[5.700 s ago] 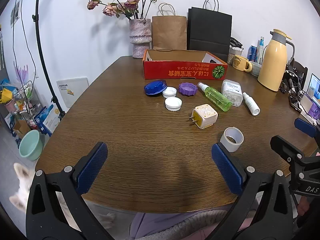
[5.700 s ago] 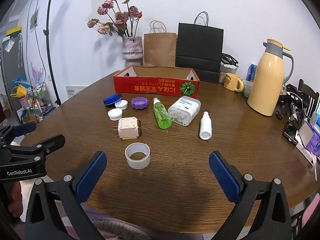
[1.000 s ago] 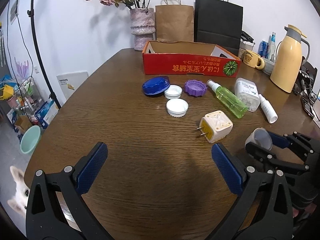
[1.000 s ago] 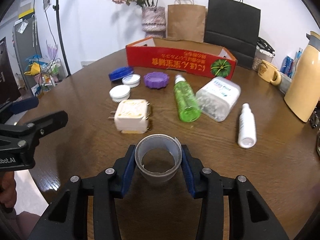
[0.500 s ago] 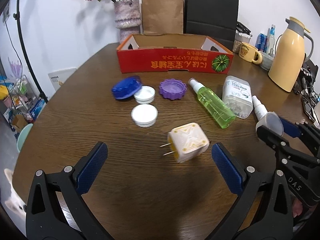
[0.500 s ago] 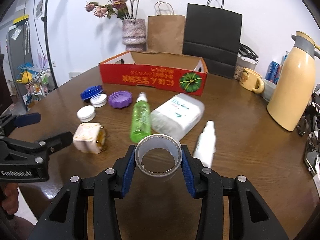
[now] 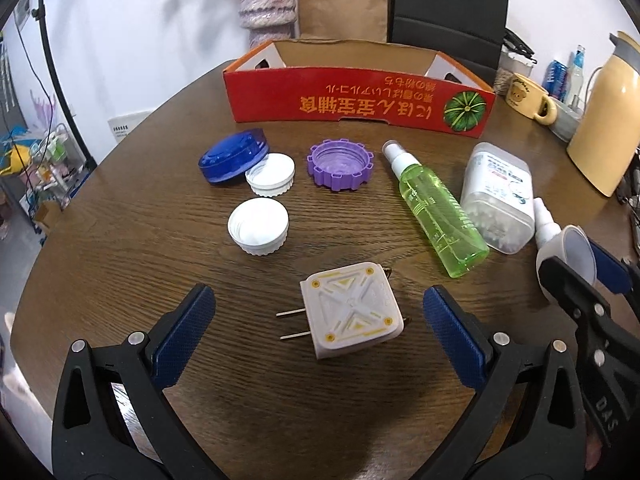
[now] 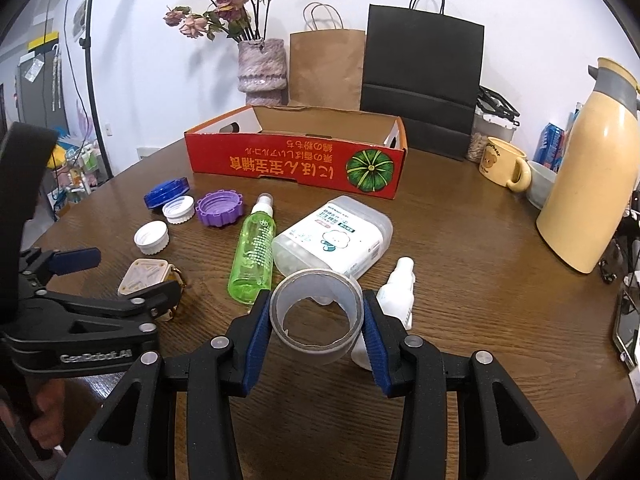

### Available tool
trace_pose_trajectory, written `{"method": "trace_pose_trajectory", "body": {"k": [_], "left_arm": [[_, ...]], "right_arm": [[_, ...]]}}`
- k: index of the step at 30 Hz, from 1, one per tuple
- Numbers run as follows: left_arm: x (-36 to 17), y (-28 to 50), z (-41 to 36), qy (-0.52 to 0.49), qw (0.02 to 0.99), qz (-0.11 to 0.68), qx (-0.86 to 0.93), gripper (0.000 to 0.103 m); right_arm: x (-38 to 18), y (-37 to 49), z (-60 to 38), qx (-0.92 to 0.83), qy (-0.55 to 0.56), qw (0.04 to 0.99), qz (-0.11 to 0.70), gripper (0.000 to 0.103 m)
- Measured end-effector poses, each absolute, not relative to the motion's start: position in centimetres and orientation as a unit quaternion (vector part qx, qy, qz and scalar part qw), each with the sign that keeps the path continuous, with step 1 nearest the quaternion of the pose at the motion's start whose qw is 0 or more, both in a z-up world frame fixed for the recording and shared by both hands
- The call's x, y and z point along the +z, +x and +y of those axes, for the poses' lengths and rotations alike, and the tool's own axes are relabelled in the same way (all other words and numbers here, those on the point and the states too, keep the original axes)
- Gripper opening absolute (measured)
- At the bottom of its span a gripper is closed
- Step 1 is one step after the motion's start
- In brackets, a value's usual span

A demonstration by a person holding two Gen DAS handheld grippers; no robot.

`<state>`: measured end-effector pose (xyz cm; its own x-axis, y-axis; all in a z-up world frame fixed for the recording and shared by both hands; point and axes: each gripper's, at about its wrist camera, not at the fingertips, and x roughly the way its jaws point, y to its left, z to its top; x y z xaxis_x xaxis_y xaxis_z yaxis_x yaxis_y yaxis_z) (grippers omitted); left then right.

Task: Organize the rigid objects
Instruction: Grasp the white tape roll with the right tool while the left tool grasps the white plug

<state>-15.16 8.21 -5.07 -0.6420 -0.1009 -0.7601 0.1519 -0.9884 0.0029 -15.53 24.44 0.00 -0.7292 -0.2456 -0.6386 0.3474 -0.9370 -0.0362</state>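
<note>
My right gripper (image 8: 316, 320) is shut on a clear tape roll (image 8: 317, 340) and holds it above the table, over the small white spray bottle (image 8: 396, 296). The roll also shows in the left wrist view (image 7: 568, 254). My left gripper (image 7: 319, 328) is open, its fingers on either side of the cream plug adapter (image 7: 350, 314), which lies on the table. Beyond lie a green spray bottle (image 7: 434, 216), a clear swab box (image 7: 498, 200), a purple cap (image 7: 340, 163), a blue lid (image 7: 234, 154) and two white caps (image 7: 258, 226). The red cardboard box (image 8: 296, 166) stands open at the back.
A yellow thermos (image 8: 588, 176), a yellow mug (image 8: 504, 162) and a bowl stand at the right. A vase (image 8: 262, 68) and two paper bags (image 8: 420, 64) stand behind the box. A phone (image 8: 628, 324) lies at the right table edge.
My right gripper has carried the tape roll forward and to the right, up off the table. My left gripper has moved forward until its fingers flank the plug adapter.
</note>
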Motion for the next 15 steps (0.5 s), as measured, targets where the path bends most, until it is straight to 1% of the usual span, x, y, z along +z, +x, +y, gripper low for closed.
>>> {"method": "trace_pose_trajectory", "body": {"k": [3,4,6,8,9,10,11,15], "left_arm": [[-5.32,-15.38,8.45,0.420,0.073,0.032,-0.904,0.100],[-5.40,-15.42,8.49,0.422,0.071,0.035,-0.903,0.098],[-5.52,-15.55,8.62,0.426,0.068,0.036,-0.902,0.085],[-5.79,-15.65,8.72,0.434,0.063,0.036,-0.898,0.082],[-5.90,-15.62,8.71,0.436,0.061,0.038,-0.897,0.073],[-5.99,-15.69,8.69,0.439,0.056,0.041,-0.896,0.067],[-6.03,-15.70,8.65,0.441,0.051,0.044,-0.895,0.065],[-5.98,-15.73,8.62,0.442,0.043,0.046,-0.895,0.065]], "right_arm": [[-0.21,-15.60,24.50,-0.926,0.333,0.164,0.074,0.047],[-0.24,-15.59,24.50,-0.925,0.333,0.165,0.073,0.047],[-0.23,-15.60,24.51,-0.925,0.333,0.167,0.071,0.047],[-0.24,-15.58,24.52,-0.925,0.333,0.168,0.071,0.047],[-0.23,-15.55,24.51,-0.925,0.333,0.168,0.071,0.047],[-0.20,-15.54,24.51,-0.925,0.333,0.168,0.071,0.047],[-0.19,-15.53,24.51,-0.925,0.332,0.169,0.071,0.047],[-0.17,-15.45,24.46,-0.926,0.332,0.167,0.073,0.047]]}}
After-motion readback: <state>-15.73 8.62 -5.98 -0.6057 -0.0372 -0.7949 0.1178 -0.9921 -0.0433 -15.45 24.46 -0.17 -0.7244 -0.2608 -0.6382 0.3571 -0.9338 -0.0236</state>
